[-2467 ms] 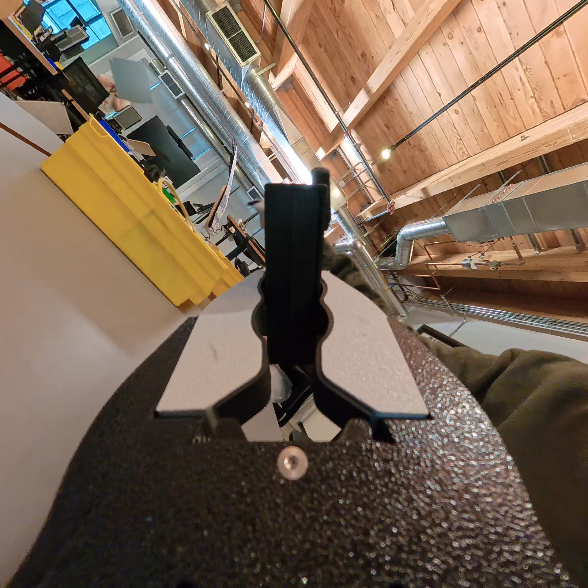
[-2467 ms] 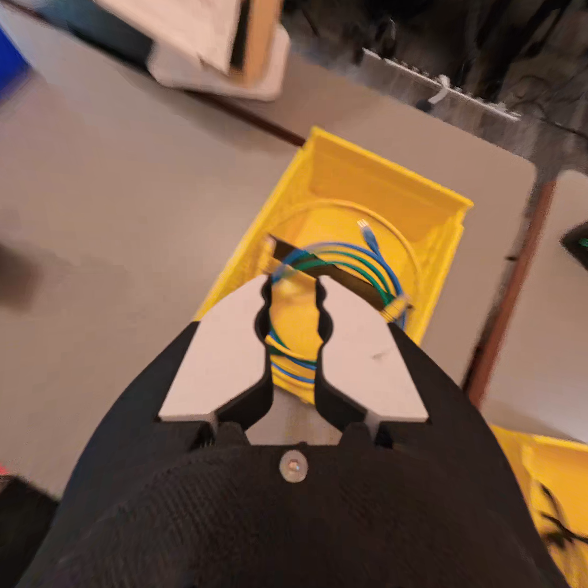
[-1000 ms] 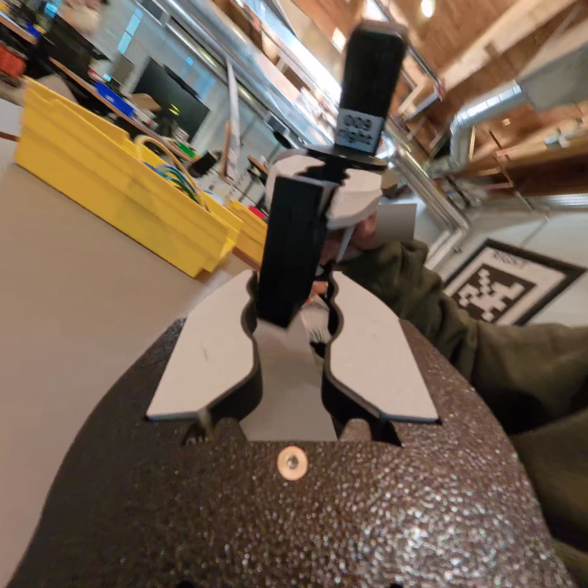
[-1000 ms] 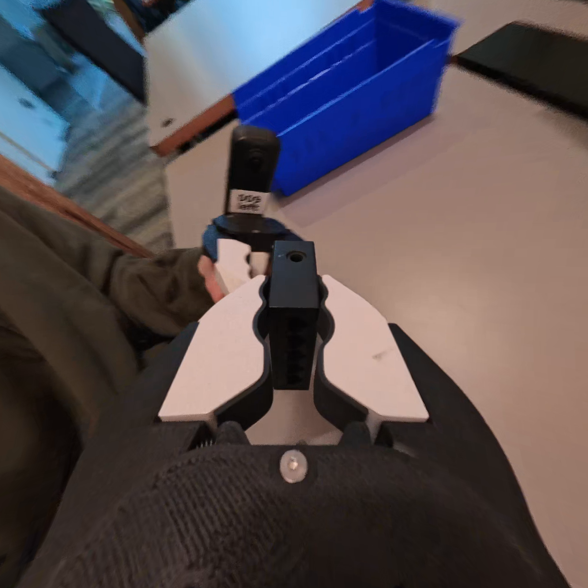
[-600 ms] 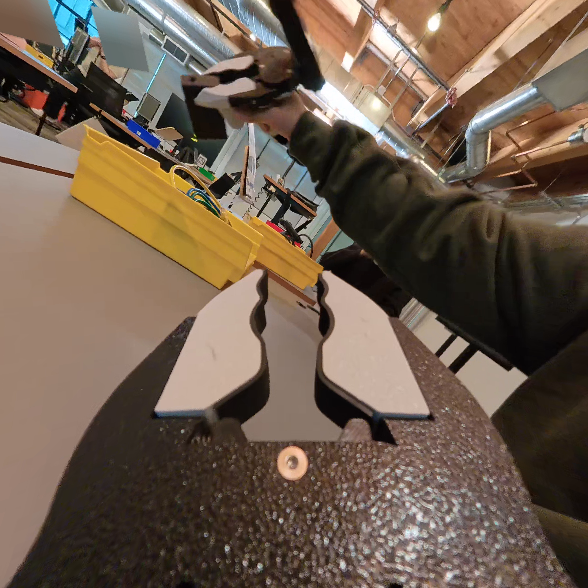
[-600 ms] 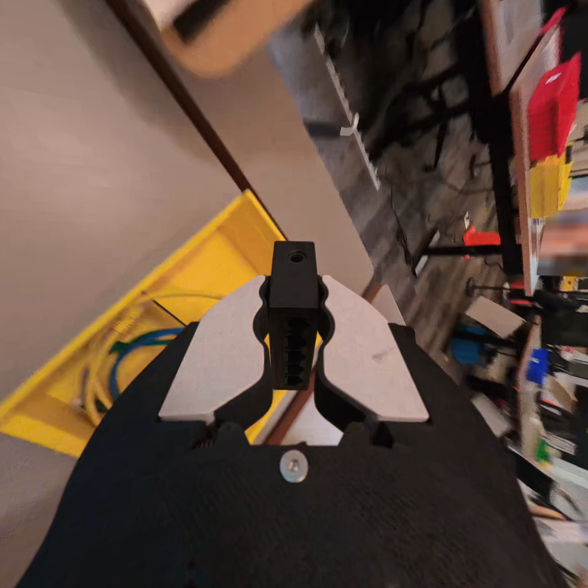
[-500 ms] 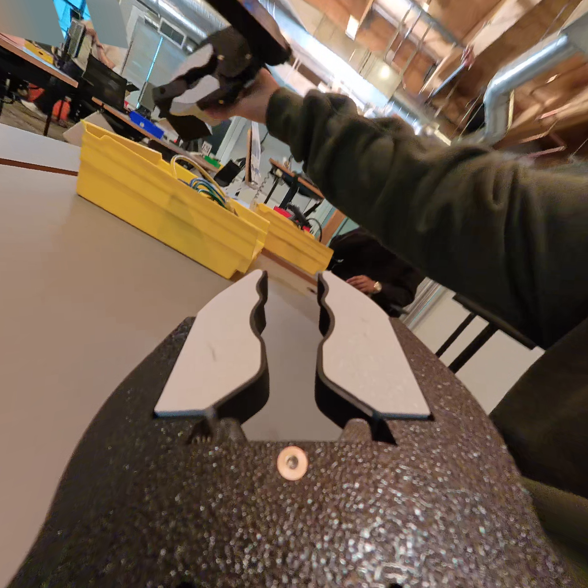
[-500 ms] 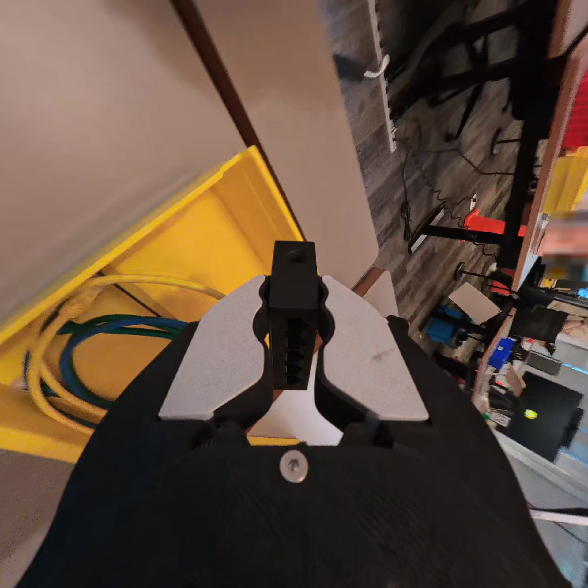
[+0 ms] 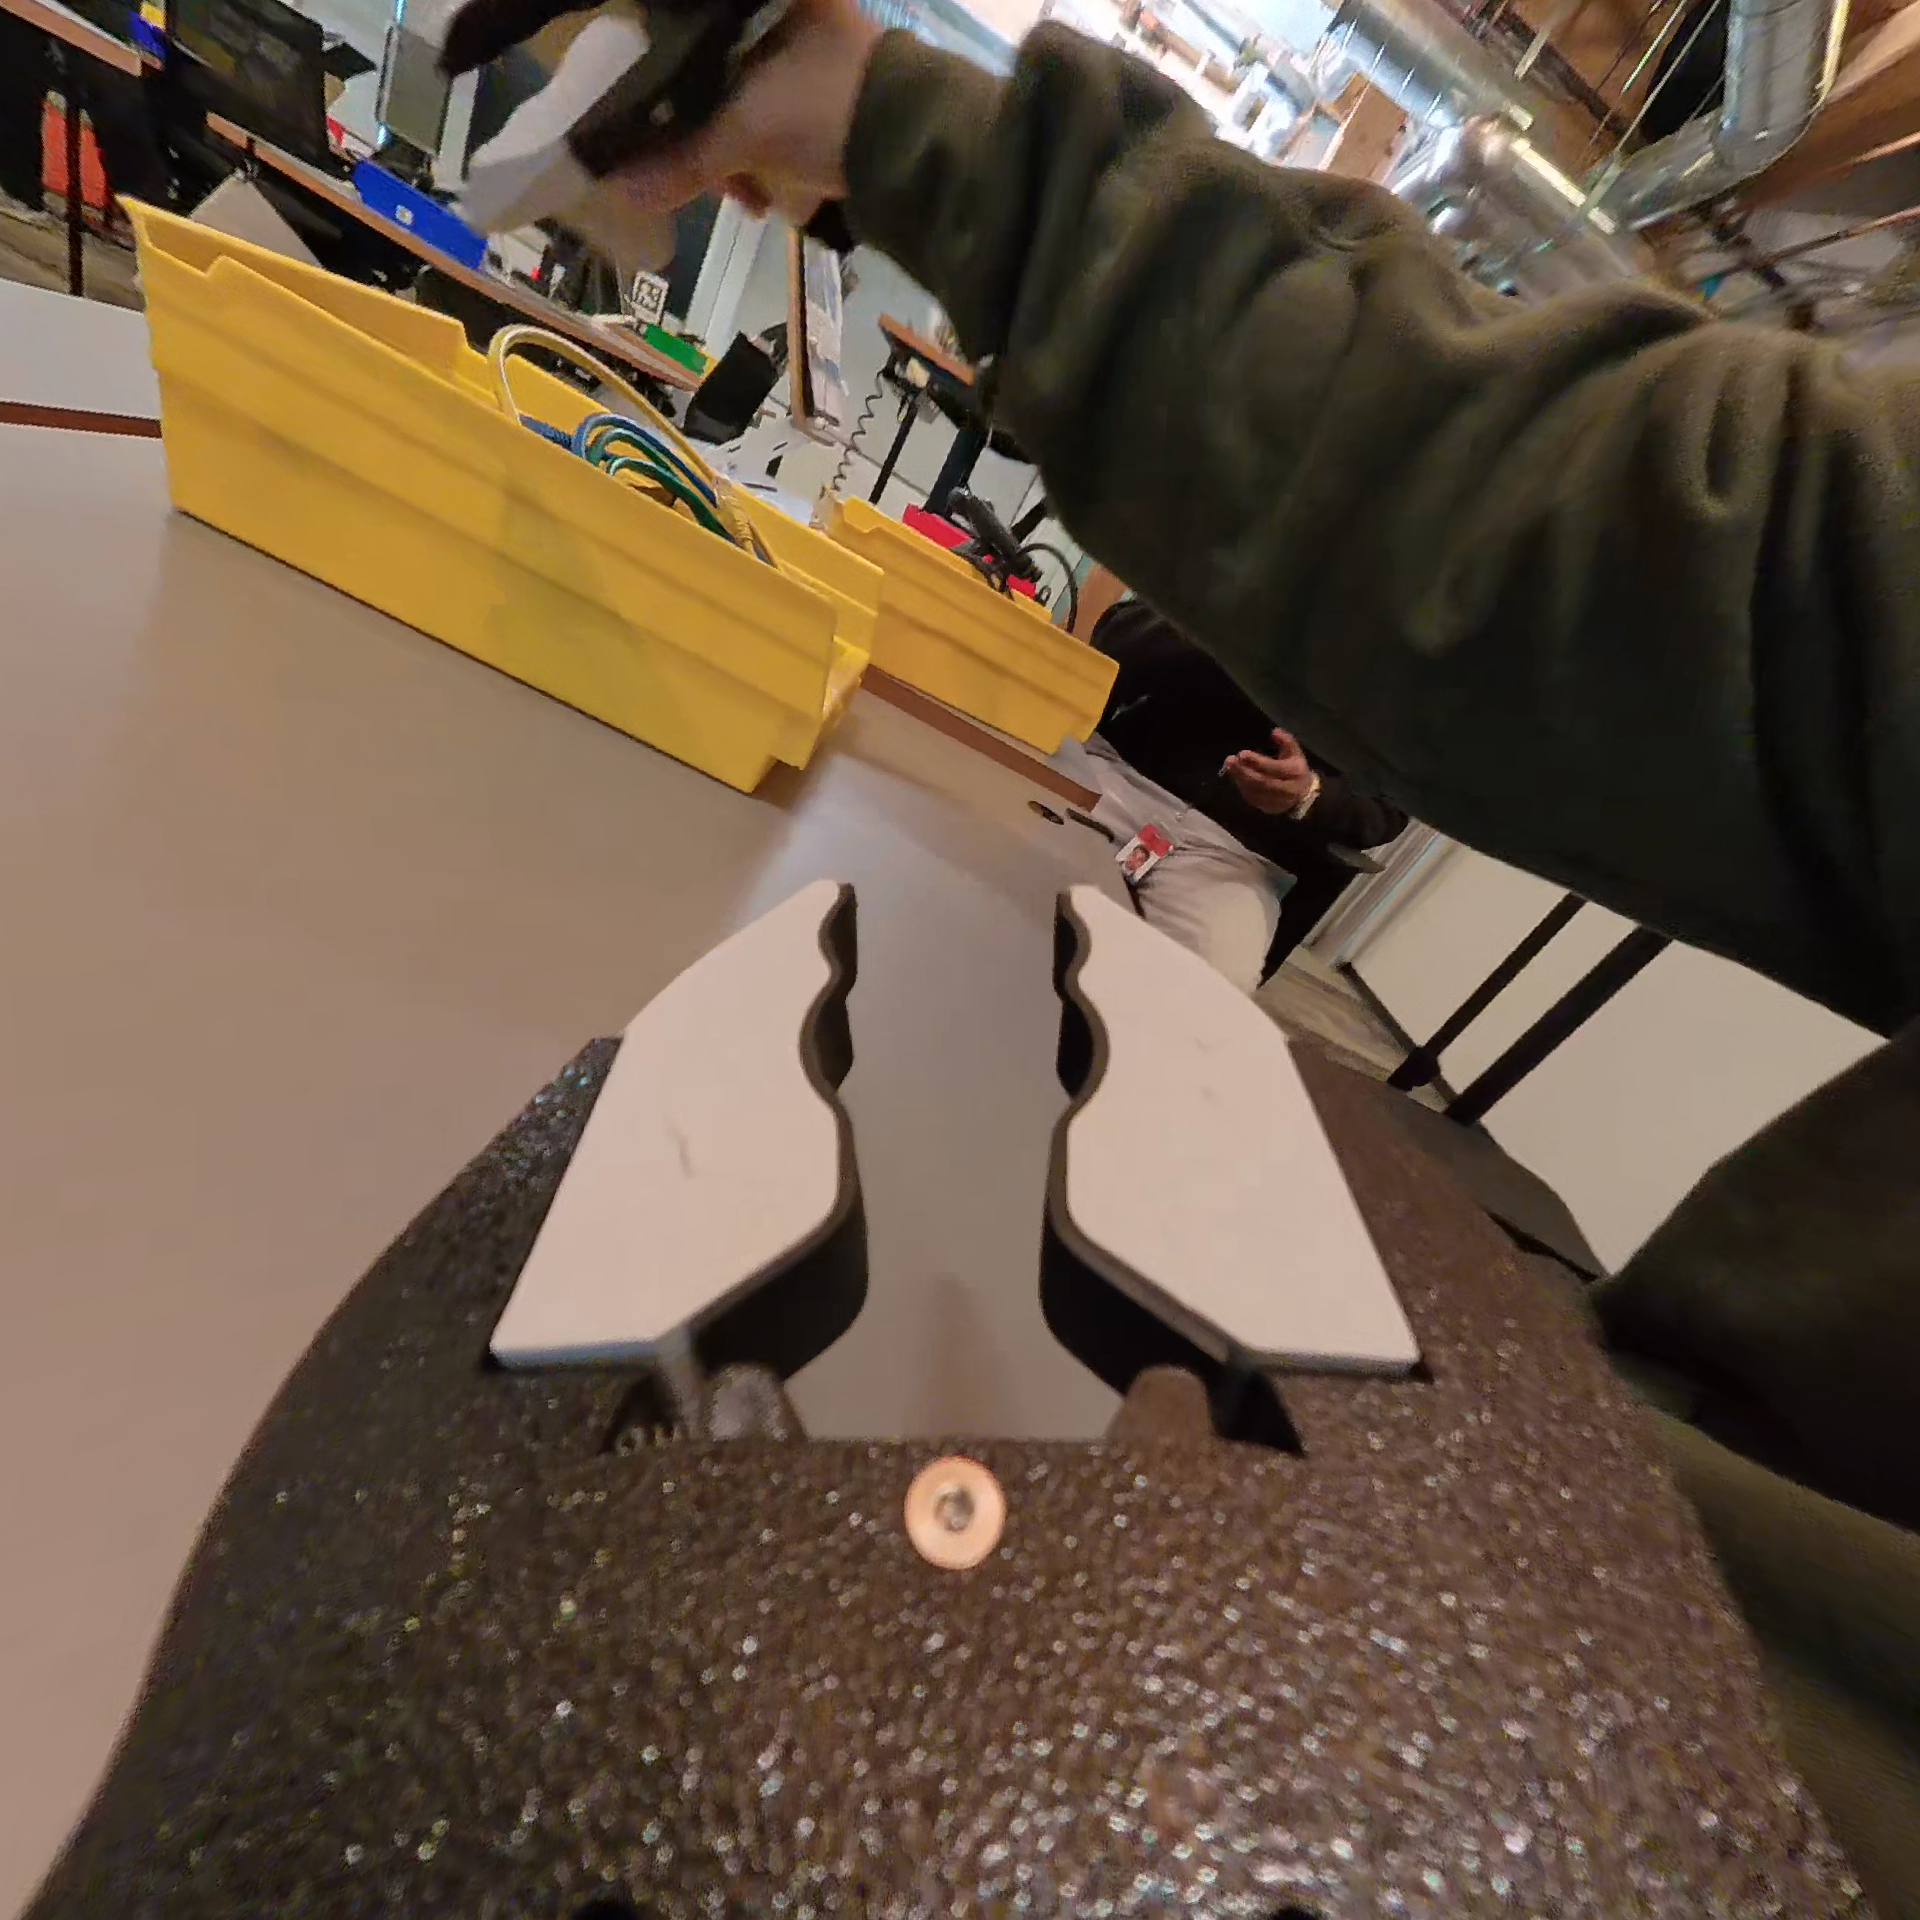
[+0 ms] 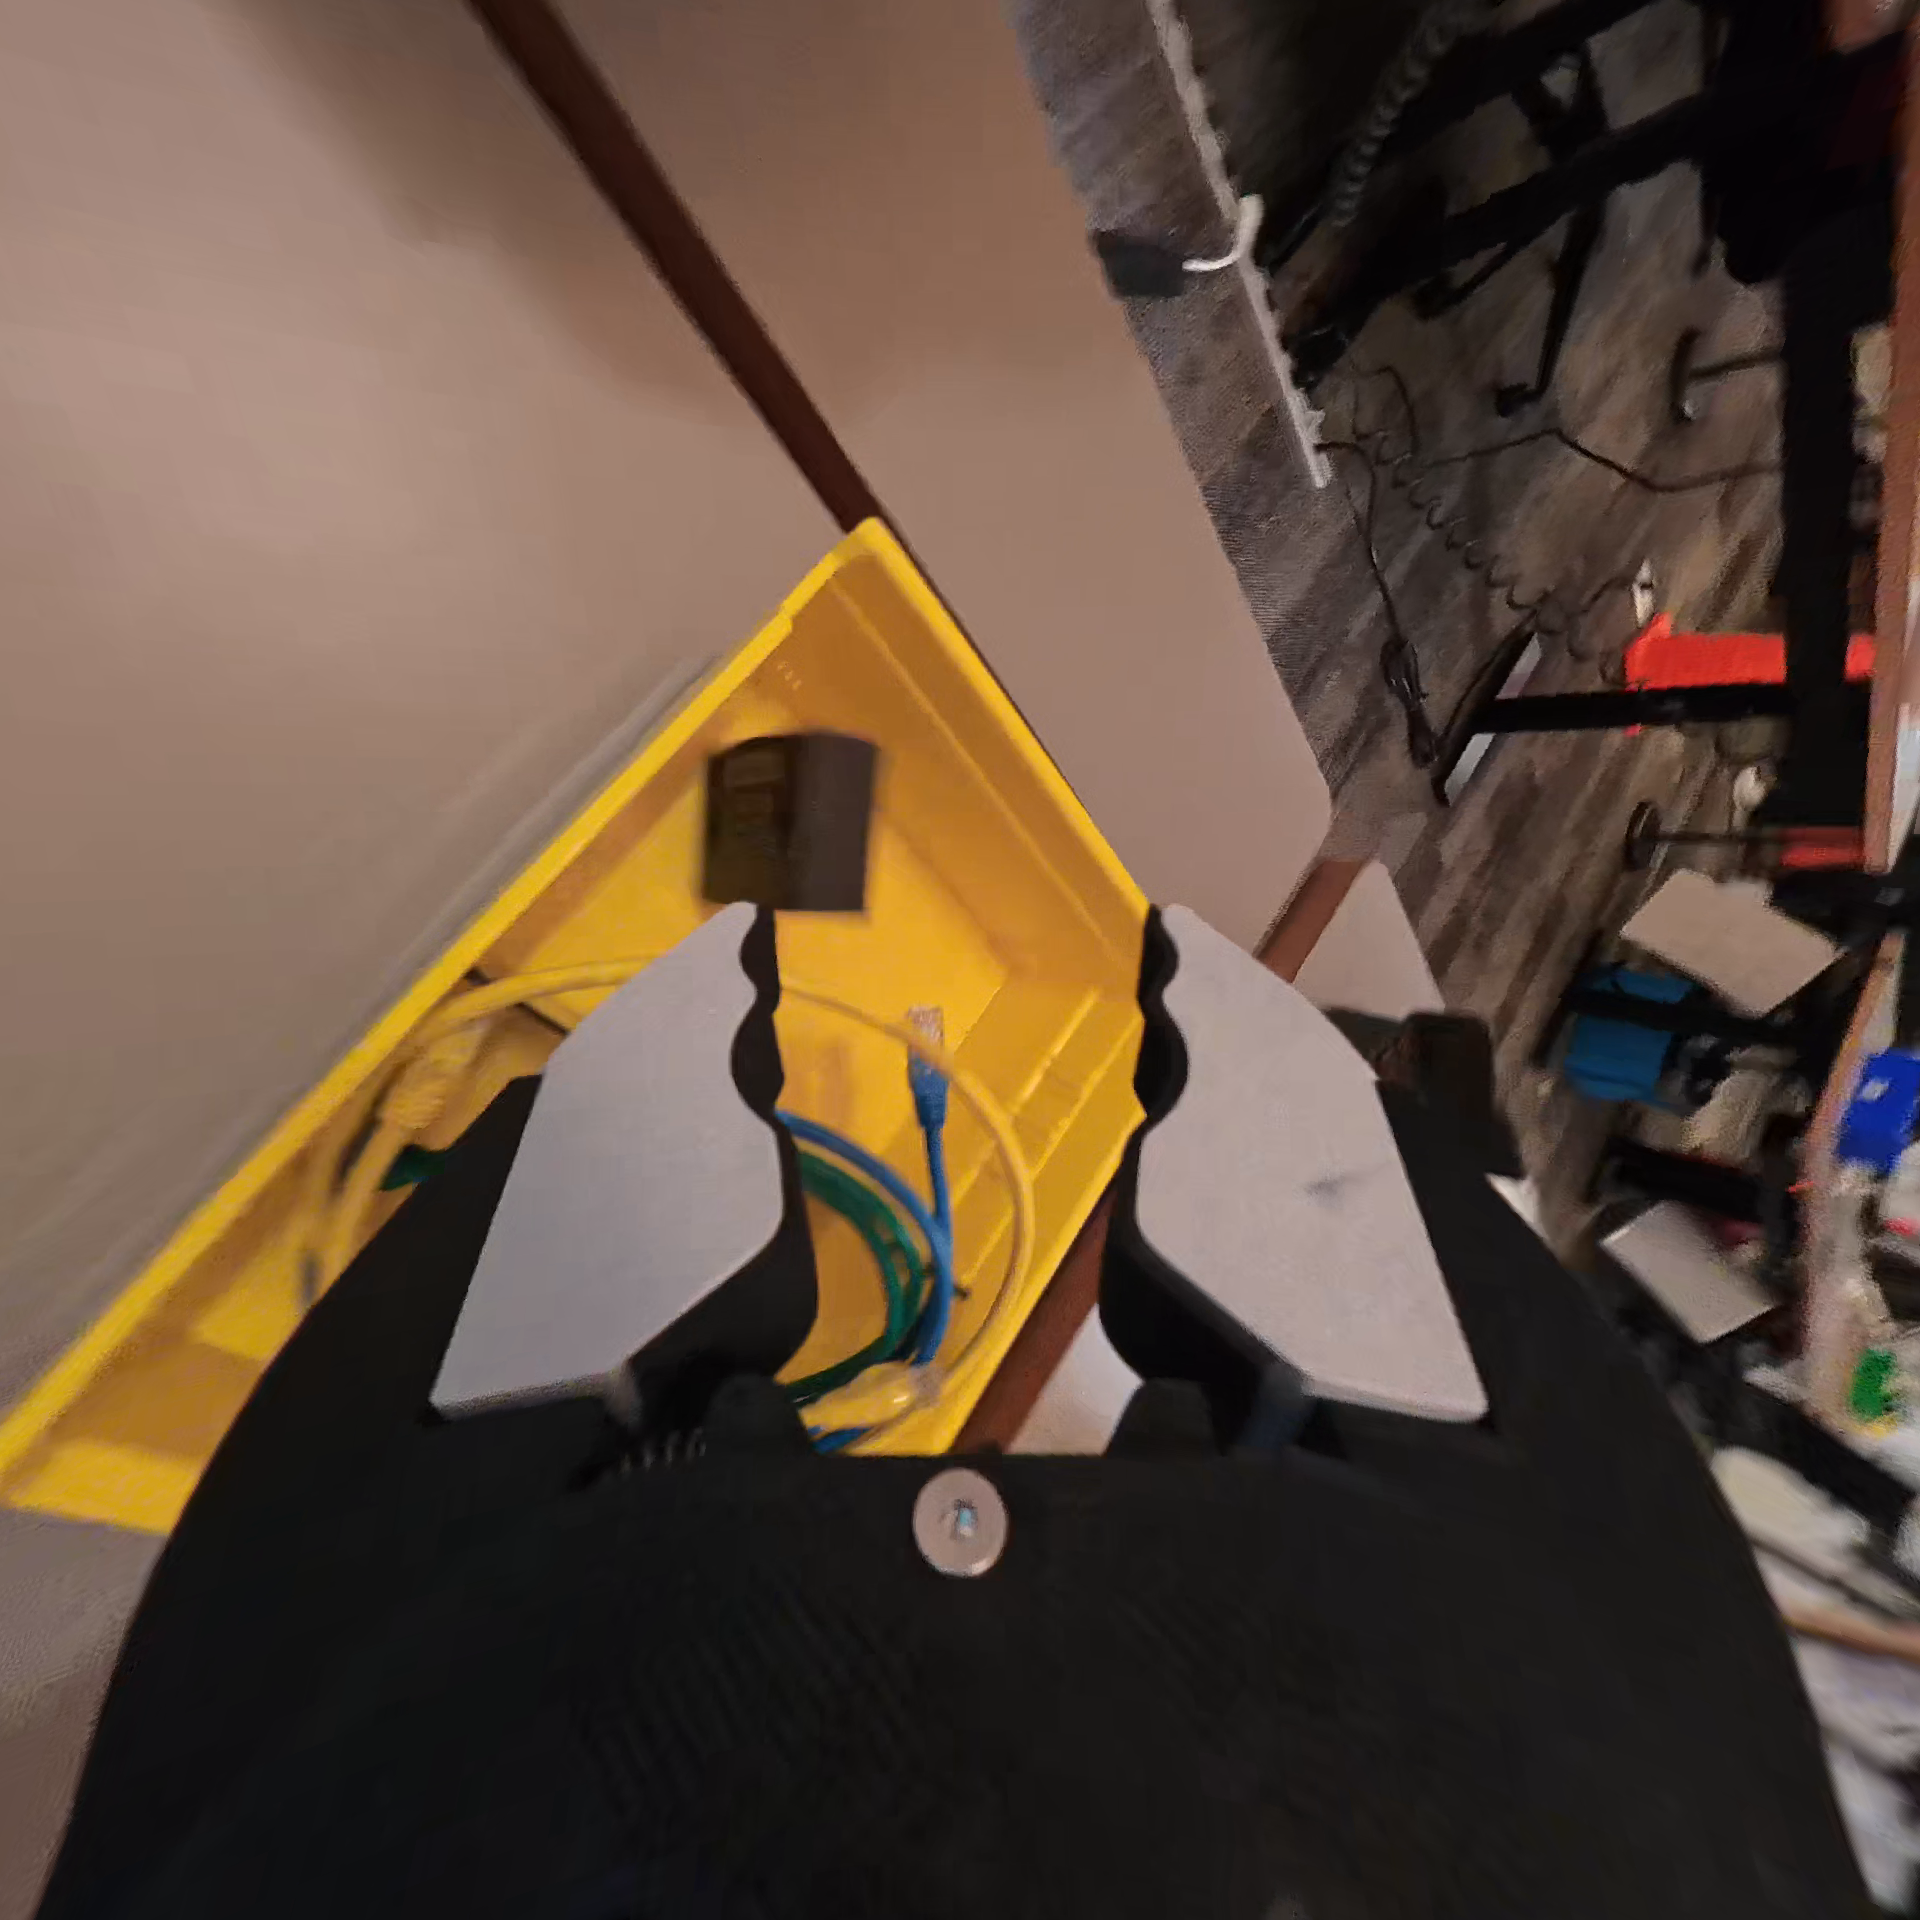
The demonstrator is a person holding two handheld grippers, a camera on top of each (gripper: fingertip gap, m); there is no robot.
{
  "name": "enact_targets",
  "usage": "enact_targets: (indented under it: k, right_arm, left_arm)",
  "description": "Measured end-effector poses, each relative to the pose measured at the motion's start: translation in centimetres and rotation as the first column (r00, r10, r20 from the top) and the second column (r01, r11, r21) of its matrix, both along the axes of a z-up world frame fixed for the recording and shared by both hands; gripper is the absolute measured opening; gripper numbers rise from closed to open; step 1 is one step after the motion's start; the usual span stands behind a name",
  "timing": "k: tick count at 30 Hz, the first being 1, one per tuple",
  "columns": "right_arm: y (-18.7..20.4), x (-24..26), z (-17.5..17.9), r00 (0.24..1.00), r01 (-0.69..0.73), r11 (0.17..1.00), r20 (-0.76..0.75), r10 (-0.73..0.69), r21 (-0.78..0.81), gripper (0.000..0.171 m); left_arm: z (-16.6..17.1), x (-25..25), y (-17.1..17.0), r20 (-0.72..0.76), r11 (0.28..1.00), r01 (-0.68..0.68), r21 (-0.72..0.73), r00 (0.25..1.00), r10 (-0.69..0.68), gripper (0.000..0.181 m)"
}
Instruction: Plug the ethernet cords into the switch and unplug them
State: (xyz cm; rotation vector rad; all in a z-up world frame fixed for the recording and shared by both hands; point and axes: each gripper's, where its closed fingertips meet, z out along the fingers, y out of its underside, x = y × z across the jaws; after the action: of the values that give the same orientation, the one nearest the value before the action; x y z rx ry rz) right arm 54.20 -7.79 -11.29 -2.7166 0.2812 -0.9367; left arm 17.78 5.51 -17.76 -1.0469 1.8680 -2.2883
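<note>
Yellow plastic walls of the bin frame the black ethernet switch, which shows blurred over the bin's far corner, beyond the fingertips; whether it is resting or falling I cannot tell. The bin sits near the far edge of the desk. The right gripper hangs above it with jaws wide and nothing between them. Coiled along the bin floor lie the blue ethernet cord, a green cord and a yellow cord. The left gripper hovers low over bare desk, jaws moderately apart and empty. The switch looks a light, rigid box with smooth, possibly slippery sides, best pinched across its narrow flanks, away from the port face. The cords look limp and springy; hold each just behind its plug, sparing the fragile latch tab.
</note>
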Motion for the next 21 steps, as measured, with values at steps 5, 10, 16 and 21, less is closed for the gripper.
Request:
enact_targets:
  k: [5,10,16,21]
  right_arm:
    - [-4.3,-10.4,1.5,0.991,0.131,0.887,-0.034,-0.129,0.444,0.072]
    - [-9.8,-22.0,-4.6,0.972,0.23,0.609,-0.147,-0.184,0.759,0.084]
    - [-14.8,-24.3,-6.3,0.951,0.257,0.442,-0.143,-0.274,0.859,0.098]
    - [-16.6,-24.0,-5.0,0.947,0.255,0.385,-0.148,-0.285,0.887,0.098]
  left_arm:
    - [-0.7,0.4,-0.4,0.002,0.995,-0.033,0.09,0.999,0.033,0.039]
    - [-1.5,1.3,-1.2,-0.037,0.983,-0.096,0.16,0.994,0.103,0.05]
    - [-2.8,2.8,-1.6,-0.071,0.902,-0.242,0.358,0.956,0.285,0.082]
    - [1.5,7.2,-9.5,-0.125,0.896,-0.227,0.381,0.948,0.293,0.083]
